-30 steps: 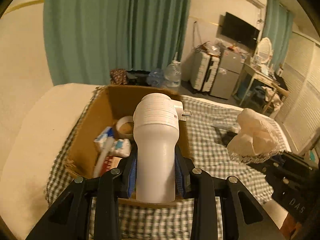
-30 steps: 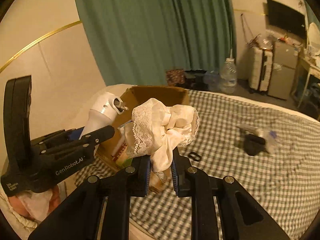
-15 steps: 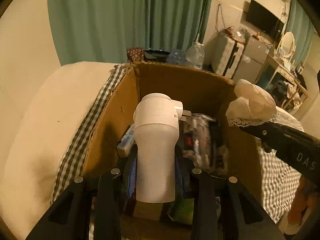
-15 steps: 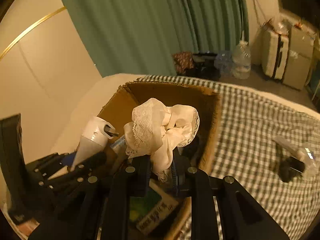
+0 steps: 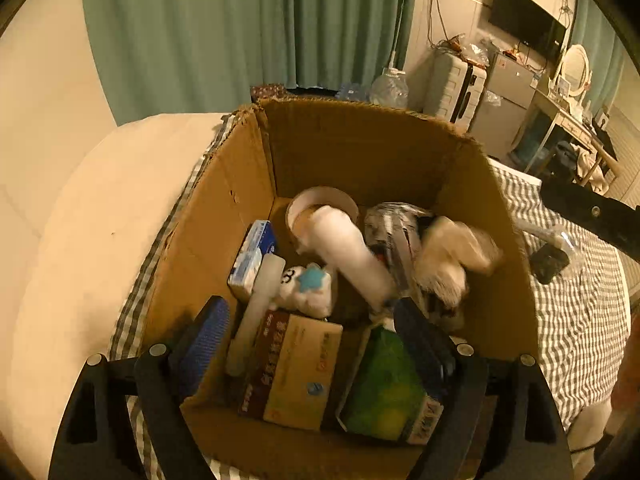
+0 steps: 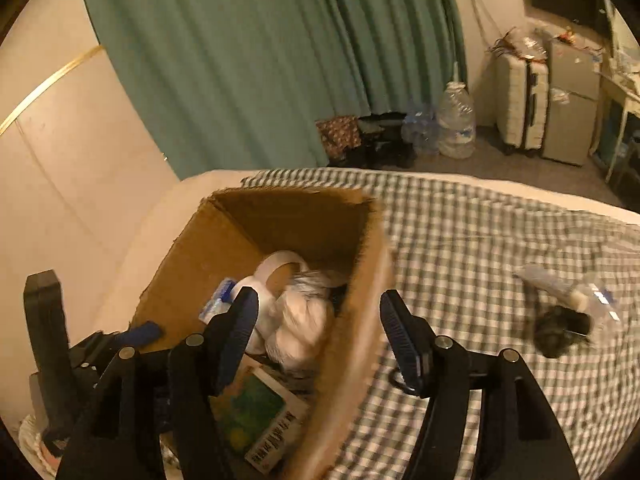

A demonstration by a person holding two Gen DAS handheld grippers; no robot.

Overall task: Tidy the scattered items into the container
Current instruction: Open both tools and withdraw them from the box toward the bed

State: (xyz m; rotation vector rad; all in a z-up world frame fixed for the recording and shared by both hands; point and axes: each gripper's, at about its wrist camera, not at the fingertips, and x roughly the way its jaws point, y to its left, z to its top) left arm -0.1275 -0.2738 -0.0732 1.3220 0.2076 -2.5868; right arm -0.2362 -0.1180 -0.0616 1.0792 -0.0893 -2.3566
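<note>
The cardboard box (image 5: pixel 360 148) stands on the checked bedspread, full of small items. A white bottle (image 5: pixel 348 256), blurred, lies slanted inside it against a tape roll (image 5: pixel 320 204). A white lace cloth (image 5: pixel 452 256), also blurred, rests at the box's right side. My left gripper (image 5: pixel 312 340) hangs over the near end of the box, jaws opening, with nothing between the pads. My right gripper (image 6: pixel 320 336) is over the box's (image 6: pixel 200 264) right wall, jaws opening, the cloth (image 6: pixel 300 324) loose below them.
In the box lie a tissue pack (image 5: pixel 256 252), a plush toy (image 5: pixel 308 288), a brown carton (image 5: pixel 292 368) and a green carton (image 5: pixel 384 396). On the bedspread to the right lie a black object (image 6: pixel 560 332), a clear packet (image 6: pixel 560 284) and a black ring (image 6: pixel 400 380).
Both grippers have opened. The white bottle has left the left jaws and the lace cloth has left the right jaws; both now lie in the box. Both cameras have come lower over the box.
</note>
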